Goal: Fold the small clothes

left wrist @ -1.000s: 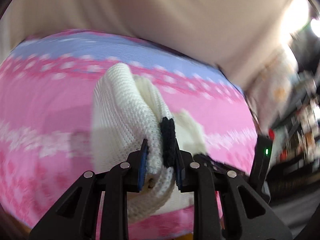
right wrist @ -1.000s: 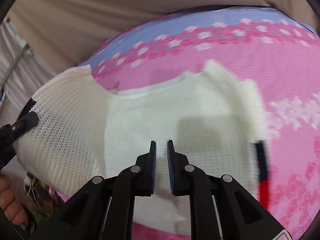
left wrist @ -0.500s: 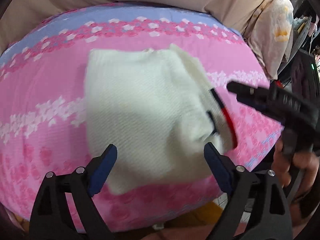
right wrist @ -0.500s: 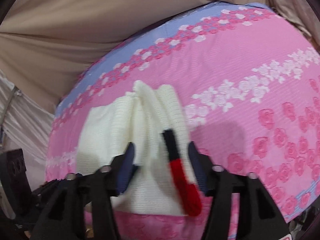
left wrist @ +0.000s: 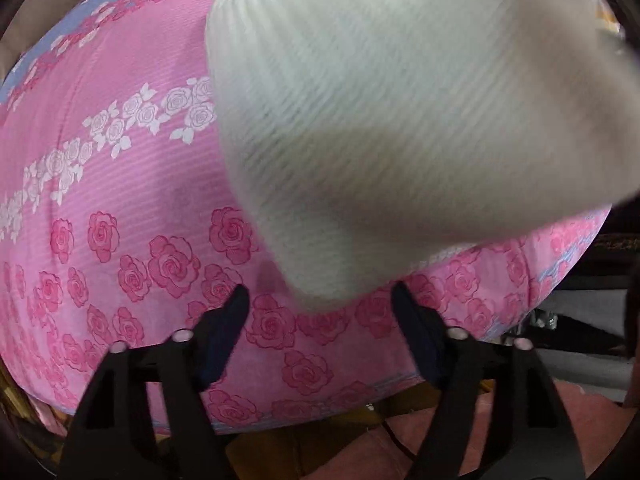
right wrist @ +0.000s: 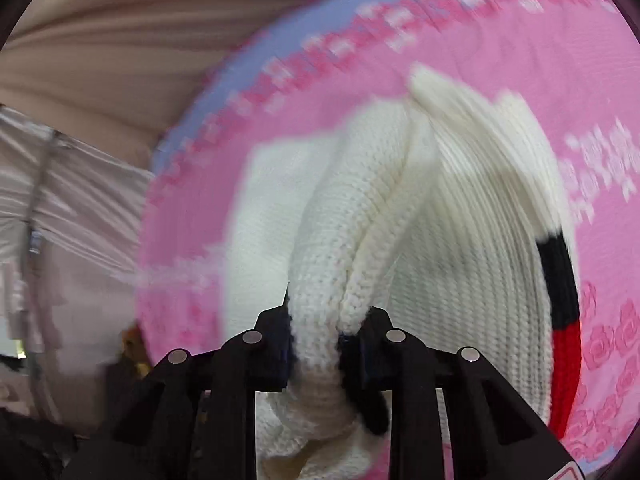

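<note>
Two black hand-held grippers with dark blue pads

The left gripper [left wrist: 320, 312] has two matte black plastic fingers [left wrist: 224, 332], angular and ribbed, each faced on its inner side with a dark blue pad; a round silver screw head sits on each finger and another on each outer arm behind it. The right gripper [right wrist: 324, 340] is built alike: black angular fingers [right wrist: 272, 344], dark blue pads on the inner faces, four round silver screw heads in a row, and a pale sticker edge at the lower right corner.
</note>
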`<act>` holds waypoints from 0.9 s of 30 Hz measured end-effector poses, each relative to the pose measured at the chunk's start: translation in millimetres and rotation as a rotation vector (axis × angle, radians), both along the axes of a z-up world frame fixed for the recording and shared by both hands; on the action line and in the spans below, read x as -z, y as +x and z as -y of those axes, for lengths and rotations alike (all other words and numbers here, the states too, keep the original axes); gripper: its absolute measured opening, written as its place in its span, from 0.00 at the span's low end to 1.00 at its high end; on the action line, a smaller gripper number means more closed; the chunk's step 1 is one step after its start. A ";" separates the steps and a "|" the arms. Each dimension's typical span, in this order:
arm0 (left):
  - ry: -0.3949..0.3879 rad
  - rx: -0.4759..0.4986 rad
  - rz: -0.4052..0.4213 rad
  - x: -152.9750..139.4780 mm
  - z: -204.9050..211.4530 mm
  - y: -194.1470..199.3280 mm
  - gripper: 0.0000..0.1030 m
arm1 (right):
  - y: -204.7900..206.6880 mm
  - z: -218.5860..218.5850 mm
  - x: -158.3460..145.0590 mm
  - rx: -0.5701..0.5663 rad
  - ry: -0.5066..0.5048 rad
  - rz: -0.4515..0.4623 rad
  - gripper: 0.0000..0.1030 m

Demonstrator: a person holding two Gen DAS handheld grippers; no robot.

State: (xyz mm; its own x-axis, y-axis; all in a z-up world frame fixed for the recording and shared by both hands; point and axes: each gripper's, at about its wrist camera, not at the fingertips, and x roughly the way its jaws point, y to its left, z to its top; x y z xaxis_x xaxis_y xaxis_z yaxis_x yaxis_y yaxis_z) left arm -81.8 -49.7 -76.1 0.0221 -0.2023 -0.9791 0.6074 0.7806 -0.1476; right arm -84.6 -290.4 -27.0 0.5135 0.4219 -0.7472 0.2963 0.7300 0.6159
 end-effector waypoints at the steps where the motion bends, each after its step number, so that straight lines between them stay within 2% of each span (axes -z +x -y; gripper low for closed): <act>1: -0.005 -0.013 -0.008 1.1 -1.8 1.5 0.51 | -4.0 7.2 -17.1 0.016 0.027 0.066 0.20; 3: 0.007 -0.022 -0.020 7.3 -2.6 3.1 0.49 | -18.5 25.9 -43.5 0.057 0.022 0.161 0.20; 5: 0.015 -0.031 -0.046 16.0 -3.3 4.4 0.48 | -31.7 44.2 -44.1 0.094 -0.069 0.154 0.20; 7: 0.026 -0.027 -0.053 20.5 -2.3 4.3 0.48 | -37.5 60.9 -8.5 0.099 -0.184 0.034 0.21; 9: 0.032 -0.012 -0.026 15.9 -0.9 1.9 0.48 | -45.2 73.3 45.1 0.098 -0.215 -0.112 0.23; 10: 0.023 -0.006 -0.002 9.6 -1.7 0.7 0.50 | -55.5 77.9 49.9 0.126 -0.179 -0.078 0.24; 12: 0.007 -0.005 0.028 0.1 2.2 -1.0 0.55 | -69.2 80.1 34.9 0.170 -0.143 -0.037 0.39; 15: 0.016 0.005 0.046 -3.6 5.1 -1.8 0.61 | -96.3 70.1 -6.1 0.200 -0.201 0.031 0.52; 17: 0.030 0.016 0.034 1.9 9.4 -0.7 0.63 | -111.6 58.9 -18.0 0.159 -0.177 0.047 0.56; 18: 0.028 0.024 0.023 4.3 14.4 -3.8 0.69 | -118.6 49.1 -20.7 0.126 -0.171 0.049 0.57; 19: 0.022 0.034 0.016 5.6 19.0 -2.9 0.73 | -123.9 41.3 -18.2 0.101 -0.167 0.047 0.59; 21: 0.012 0.071 0.022 5.2 30.0 -7.3 0.73 | -127.3 23.0 -8.4 0.053 -0.166 0.029 0.59; 22: 0.004 0.085 0.040 2.1 34.2 -9.2 0.66 | -129.5 16.2 -4.0 0.043 -0.176 0.024 0.58; 23: -0.008 0.093 0.051 -1.1 38.8 -11.6 0.59 | -126.7 9.4 3.2 0.036 -0.199 0.012 0.43; 24: -0.018 0.093 0.057 -4.0 40.7 -13.3 0.41 | -122.7 7.4 8.3 0.028 -0.209 0.007 0.10; 25: -0.031 0.080 0.052 -7.3 38.0 -10.4 0.27 | -118.9 6.4 10.5 0.025 -0.201 0.009 0.11; 26: -0.032 0.060 0.046 -8.9 34.2 -6.6 0.24 | -118.2 9.1 6.1 0.037 -0.175 0.028 0.10; 27: -0.032 0.047 0.041 -11.0 26.9 -2.2 0.21 | -122.5 13.9 -7.3 0.062 -0.141 0.085 0.10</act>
